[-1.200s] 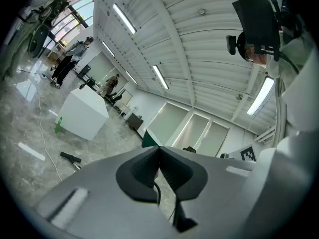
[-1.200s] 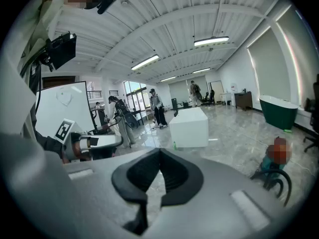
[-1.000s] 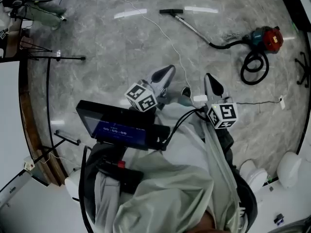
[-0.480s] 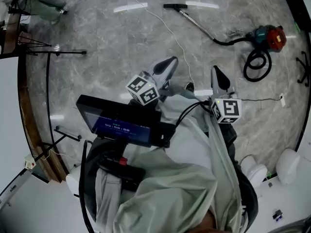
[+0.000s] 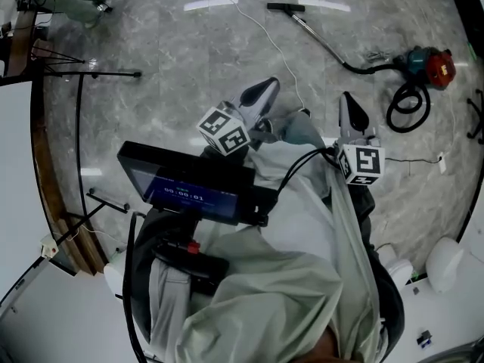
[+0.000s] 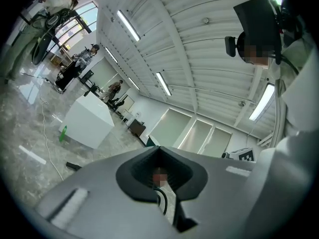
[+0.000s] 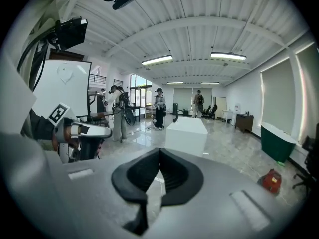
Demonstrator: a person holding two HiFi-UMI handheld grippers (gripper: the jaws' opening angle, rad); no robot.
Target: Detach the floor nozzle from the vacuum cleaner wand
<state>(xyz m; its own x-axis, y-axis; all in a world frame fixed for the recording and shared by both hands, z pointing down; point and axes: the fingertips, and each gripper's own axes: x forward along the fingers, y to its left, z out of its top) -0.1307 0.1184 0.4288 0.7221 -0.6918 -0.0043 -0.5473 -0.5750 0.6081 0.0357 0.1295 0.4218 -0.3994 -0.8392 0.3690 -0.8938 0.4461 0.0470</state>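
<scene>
The floor nozzle (image 5: 286, 7) lies on the marble floor (image 5: 174, 59) at the far top of the head view. It is joined to the wand (image 5: 318, 40), which runs slantwise toward the hose and the red vacuum body (image 5: 431, 63). Both tongs are well apart from it — the left gripper (image 5: 261, 94) and the right gripper (image 5: 349, 110) are side by side near the person's body. Each has its jaws closed together, with nothing between them.
</scene>
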